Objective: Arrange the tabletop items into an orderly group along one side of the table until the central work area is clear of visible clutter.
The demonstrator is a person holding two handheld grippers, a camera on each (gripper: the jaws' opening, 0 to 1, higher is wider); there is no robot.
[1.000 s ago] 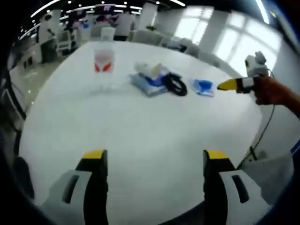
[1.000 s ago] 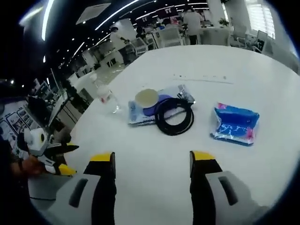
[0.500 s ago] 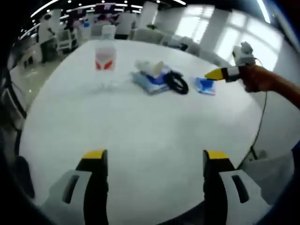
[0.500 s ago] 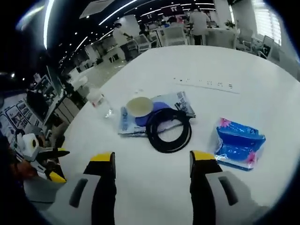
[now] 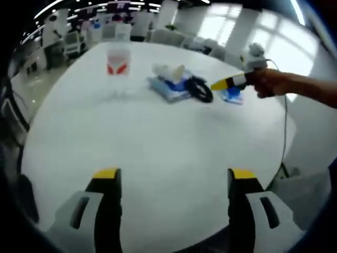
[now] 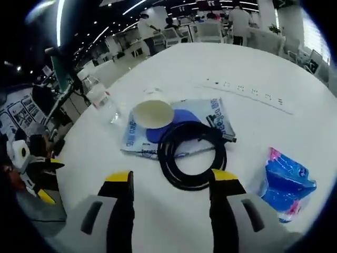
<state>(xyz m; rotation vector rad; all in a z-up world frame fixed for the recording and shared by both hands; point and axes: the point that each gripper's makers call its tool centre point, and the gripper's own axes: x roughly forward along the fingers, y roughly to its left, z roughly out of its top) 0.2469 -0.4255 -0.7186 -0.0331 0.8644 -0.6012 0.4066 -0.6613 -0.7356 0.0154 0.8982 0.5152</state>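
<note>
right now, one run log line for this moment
right gripper: open, over black cable coil | left gripper: open, empty | blue packet: untouched

White table, blue, black and yellow bits on it.
Table (image 6: 253, 63) plain white, a faint row of small dark marks across it. Bottle (image 5: 117, 63) clear with a white cap and a red-and-white label. Flat packet (image 6: 174, 126) pale blue-grey with blue print and a dark blue round patch. Cup (image 6: 152, 112) on it clear with a cream inside. Cable coil (image 6: 192, 155) black. Small pouch (image 6: 287, 184) bright blue with pink edges and white print. Left gripper (image 5: 171, 176) and right gripper (image 6: 171, 179): black jaws, yellow tips, grey bodies; the right one in the left gripper view has a yellow tip too.
</note>
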